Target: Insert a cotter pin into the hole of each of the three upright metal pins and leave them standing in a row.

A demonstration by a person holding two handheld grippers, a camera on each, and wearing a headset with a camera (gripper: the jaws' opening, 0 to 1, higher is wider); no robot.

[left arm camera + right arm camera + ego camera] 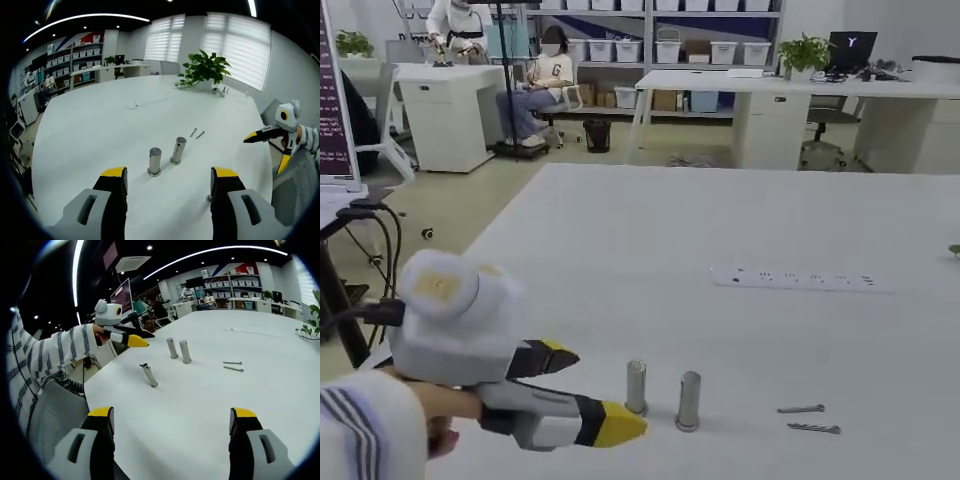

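Metal pins [688,400] near cotter pins [814,428]

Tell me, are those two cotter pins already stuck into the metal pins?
No, both cotter pins lie loose on the table, apart from the upright metal pins.

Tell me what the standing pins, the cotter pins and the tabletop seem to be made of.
Standing pins: likely steel, dull grey with a soft sheen along the side. Cotter pins: thin grey metal wire by the look, too small to tell the finish. Tabletop: smooth matte white, probably laminate or painted board; little glare.
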